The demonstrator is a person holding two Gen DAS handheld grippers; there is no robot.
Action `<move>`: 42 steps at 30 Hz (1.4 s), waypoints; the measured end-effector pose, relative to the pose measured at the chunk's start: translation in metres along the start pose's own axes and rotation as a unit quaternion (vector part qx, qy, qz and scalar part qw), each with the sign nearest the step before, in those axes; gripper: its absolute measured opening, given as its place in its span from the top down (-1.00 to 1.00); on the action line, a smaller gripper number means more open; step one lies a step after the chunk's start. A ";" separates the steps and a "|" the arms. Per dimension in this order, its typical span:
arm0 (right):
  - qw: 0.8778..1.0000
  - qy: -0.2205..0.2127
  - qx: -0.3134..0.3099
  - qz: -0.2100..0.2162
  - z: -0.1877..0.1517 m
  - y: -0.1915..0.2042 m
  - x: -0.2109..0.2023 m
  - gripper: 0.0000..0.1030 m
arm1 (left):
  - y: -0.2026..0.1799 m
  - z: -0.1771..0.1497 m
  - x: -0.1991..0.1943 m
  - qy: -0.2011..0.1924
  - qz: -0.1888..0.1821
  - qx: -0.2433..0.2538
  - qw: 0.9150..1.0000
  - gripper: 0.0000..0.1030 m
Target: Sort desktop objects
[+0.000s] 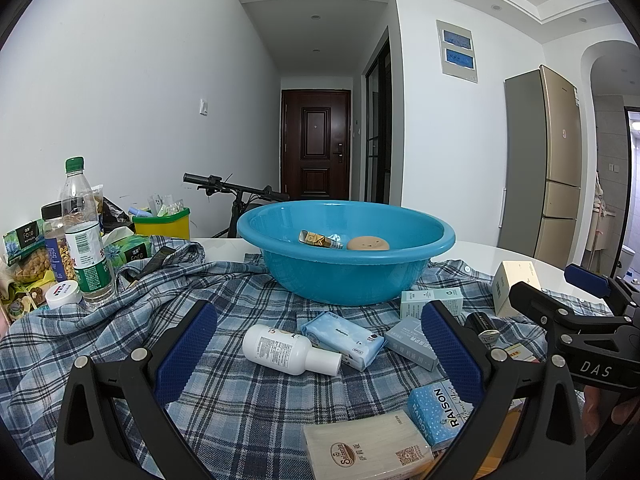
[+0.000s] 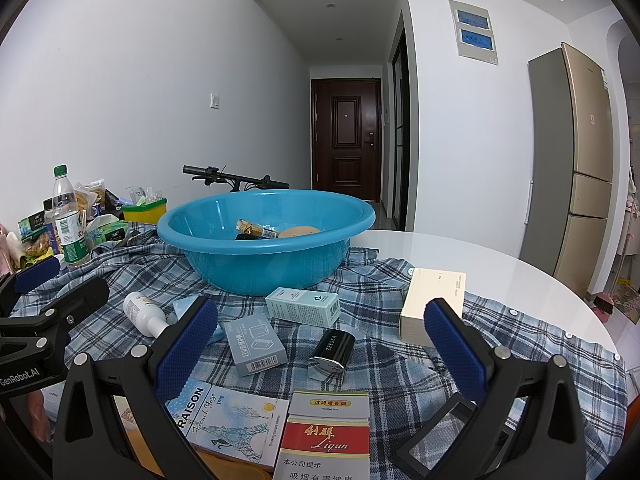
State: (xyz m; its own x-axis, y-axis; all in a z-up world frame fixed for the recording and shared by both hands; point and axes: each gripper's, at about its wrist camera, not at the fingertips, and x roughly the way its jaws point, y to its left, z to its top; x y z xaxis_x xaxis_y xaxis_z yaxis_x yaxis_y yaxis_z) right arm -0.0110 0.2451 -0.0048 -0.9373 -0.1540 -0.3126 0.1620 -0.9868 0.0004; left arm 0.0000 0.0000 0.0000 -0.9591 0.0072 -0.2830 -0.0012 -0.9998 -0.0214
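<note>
Surface: white, round, partly covered by plaid cloth.

Basin: blue, upright on the cloth at the far side. Contents: one gold-wrapped packet and one tan round item, side by side, apart from each other.

Yellow tub: far left, beyond the cloth, packed with small upright sachets.

Loose on the cloth in front of the basin, none in a container: cream box, RAISON pack, Liqun pack, grey box, teal box, white bottle lying on its side, tissue pack touching the bottle, black ZEESEA case.

Water bottle: upright at left, among snack bags.

Left gripper: jaws spread wide, nothing between them, above the white bottle and tissue pack.

Right gripper: jaws spread wide, holding nothing, above the grey box and black case.
</note>
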 end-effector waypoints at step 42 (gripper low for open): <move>1.000 0.001 0.000 0.000 0.001 0.001 0.001 -1.00 | -0.002 0.001 -0.004 -0.001 0.005 -0.002 1.000 -1.00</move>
State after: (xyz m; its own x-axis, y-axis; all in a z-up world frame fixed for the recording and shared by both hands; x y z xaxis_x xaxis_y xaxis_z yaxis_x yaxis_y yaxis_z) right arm -0.0117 0.2435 -0.0044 -0.9367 -0.1534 -0.3146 0.1614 -0.9869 0.0006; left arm 0.0034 0.0021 0.0017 -0.9594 -0.0026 -0.2821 0.0091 -0.9997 -0.0217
